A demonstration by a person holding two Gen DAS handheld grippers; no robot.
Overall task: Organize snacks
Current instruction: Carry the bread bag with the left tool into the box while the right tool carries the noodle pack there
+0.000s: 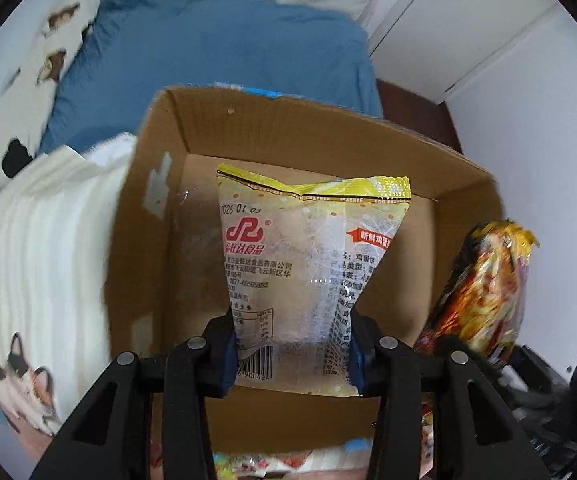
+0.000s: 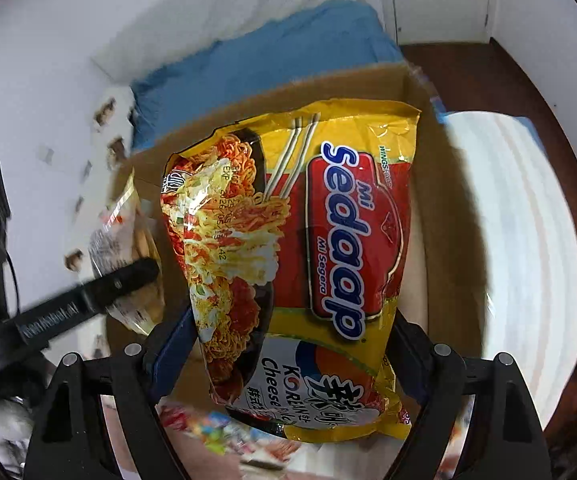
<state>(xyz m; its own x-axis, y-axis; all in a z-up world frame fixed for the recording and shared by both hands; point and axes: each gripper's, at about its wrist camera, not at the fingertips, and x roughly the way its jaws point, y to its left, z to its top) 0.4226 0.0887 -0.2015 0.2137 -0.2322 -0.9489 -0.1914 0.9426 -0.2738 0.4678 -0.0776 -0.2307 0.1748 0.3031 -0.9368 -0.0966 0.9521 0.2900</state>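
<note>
My left gripper is shut on a clear snack bag with a yellow top edge and red logo, held upright over the open cardboard box. My right gripper is shut on a yellow and red Mi Sedaap noodle packet, also held over the box. The noodle packet shows at the right of the left wrist view. The left gripper's finger and the clear bag show at the left of the right wrist view.
The box stands on a bed with a blue sheet. A white cat-print quilt lies left of the box. Loose colourful snack packs lie in front of the box. White cupboard doors stand at the back right.
</note>
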